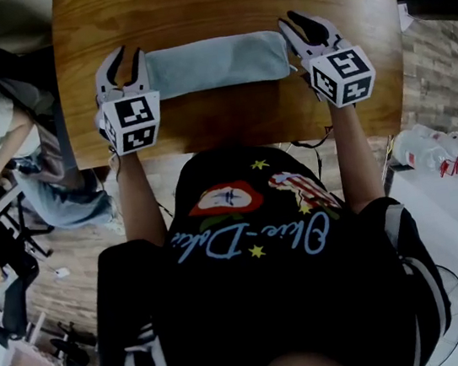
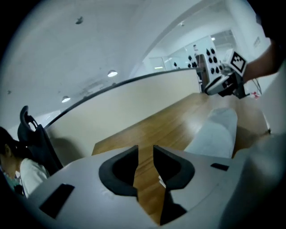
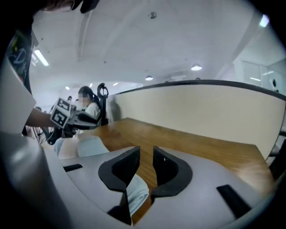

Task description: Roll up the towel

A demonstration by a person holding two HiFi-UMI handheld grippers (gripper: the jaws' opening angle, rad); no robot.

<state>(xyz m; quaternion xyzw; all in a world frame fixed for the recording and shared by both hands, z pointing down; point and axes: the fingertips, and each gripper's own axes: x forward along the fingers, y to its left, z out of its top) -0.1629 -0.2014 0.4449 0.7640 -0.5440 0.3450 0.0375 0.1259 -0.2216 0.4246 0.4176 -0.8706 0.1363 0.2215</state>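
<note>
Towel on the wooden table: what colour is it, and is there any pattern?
The towel is plain pale grey-blue with no pattern, and it shows best in the head view.

The towel point(image 1: 218, 63), lying along the desk's far half, is a plain pale blue-grey with no print. The desk point(image 1: 210, 1) is warm orange-brown wood with darker grain streaks. The left gripper point(image 1: 129, 55) and right gripper point(image 1: 290, 20) are light grey with black jaw linings. The left cube point(image 1: 132, 122) and right cube point(image 1: 343, 75) are white with black square markers. The person's shirt point(image 1: 264, 300) is black, with pale blue script, small yellow stars, a red-and-white patch and white sleeve stripes. Past the desk's far edge the partition point(image 2: 134, 107) is cream. The floor point(image 1: 443, 77) shows grey-brown planks.
</note>
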